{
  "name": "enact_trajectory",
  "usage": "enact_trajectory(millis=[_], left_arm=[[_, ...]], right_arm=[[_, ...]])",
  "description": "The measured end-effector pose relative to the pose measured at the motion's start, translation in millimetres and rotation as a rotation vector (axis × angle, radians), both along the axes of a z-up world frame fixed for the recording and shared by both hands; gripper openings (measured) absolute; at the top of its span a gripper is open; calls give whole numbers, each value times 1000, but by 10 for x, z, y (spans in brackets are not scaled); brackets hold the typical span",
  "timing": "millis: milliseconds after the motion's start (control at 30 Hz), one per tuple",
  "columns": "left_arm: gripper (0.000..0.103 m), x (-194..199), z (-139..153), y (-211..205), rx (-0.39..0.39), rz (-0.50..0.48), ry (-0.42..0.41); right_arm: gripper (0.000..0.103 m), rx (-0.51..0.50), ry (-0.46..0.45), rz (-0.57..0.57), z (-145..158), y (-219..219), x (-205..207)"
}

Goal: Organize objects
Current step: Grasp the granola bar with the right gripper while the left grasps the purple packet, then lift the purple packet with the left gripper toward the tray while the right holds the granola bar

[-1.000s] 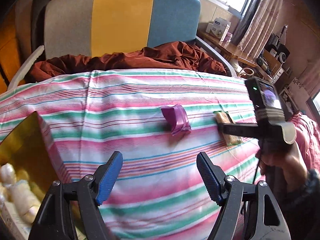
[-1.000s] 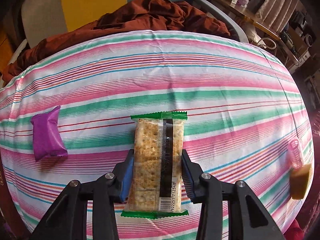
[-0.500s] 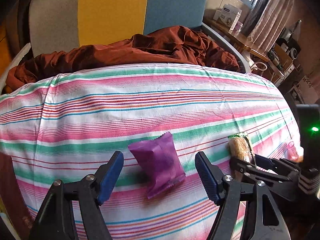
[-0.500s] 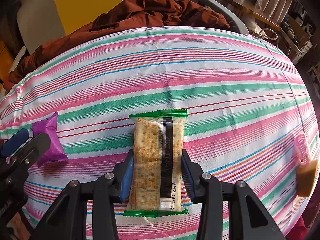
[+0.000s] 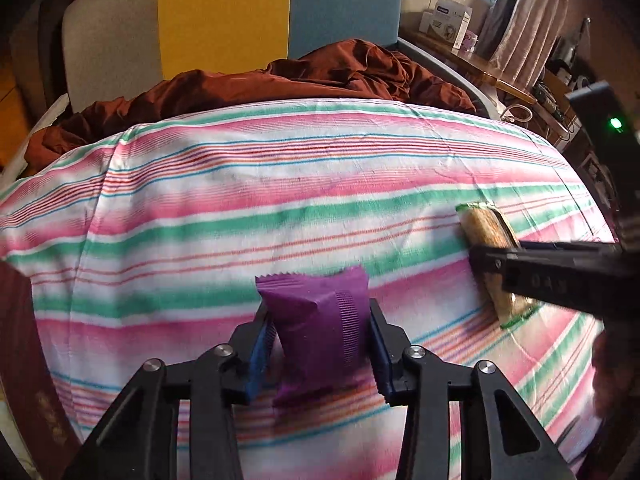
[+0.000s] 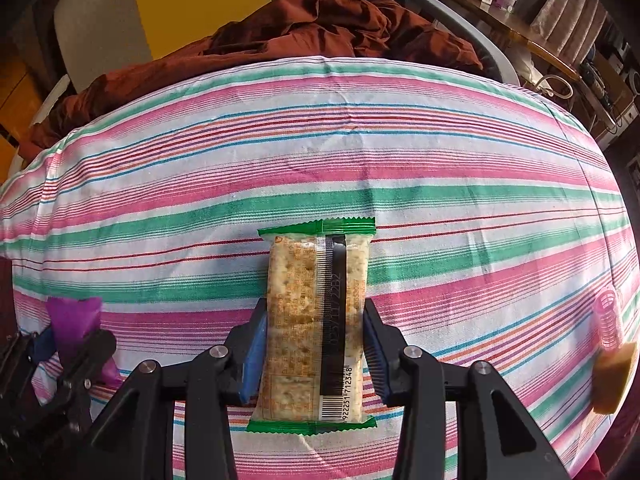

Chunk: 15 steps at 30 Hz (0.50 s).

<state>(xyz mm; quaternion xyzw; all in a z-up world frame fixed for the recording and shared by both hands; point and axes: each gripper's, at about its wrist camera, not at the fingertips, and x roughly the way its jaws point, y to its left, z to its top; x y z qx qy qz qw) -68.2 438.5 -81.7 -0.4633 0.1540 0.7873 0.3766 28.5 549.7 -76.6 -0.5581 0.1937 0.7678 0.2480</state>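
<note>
A purple snack packet lies on the striped bedsheet. My left gripper is around it, its jaws closing, and both blue pads press the packet's sides. In the right wrist view the same packet and left gripper show at the far left. A clear, green-edged cracker packet lies lengthwise between the pads of my right gripper, which is shut on it low over the sheet. From the left wrist view the cracker packet sits at the right under the right gripper.
A pink hair roller and a yellow block lie near the bed's right edge. A rumpled brown blanket lies against the headboard. A dark red box stands at the left. A cluttered desk is back right.
My left gripper came down and forward over the purple packet and its jaws closed from wide apart onto the packet's sides. The right gripper kept still on the cracker packet.
</note>
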Motion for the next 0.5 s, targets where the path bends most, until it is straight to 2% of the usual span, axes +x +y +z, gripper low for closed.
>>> enact_trajectory(millis=[100,167,267,400,467,500], left_arm=[[37,206,-5,-266,52,-2,-18],[38,376,-6,-365,47,-14,44],[37,451,-26,-411,61,-18,67],[37,302,4,-496,120,37,-47],[38,283,-10,-512,125,20,-59],[38,276,-12,-518,130,12,-66]], right_arm=[[44,-22,21,54,1,-100,-38],[44,-16,23,96,-3,-173,-67],[44,-6,28,107,-4,-236,-104],[43,-21,46,95,-2,-192,-83],[43,-10,41,101,-9,-160,16],[43,-7,38,103,-17,-170,-60]])
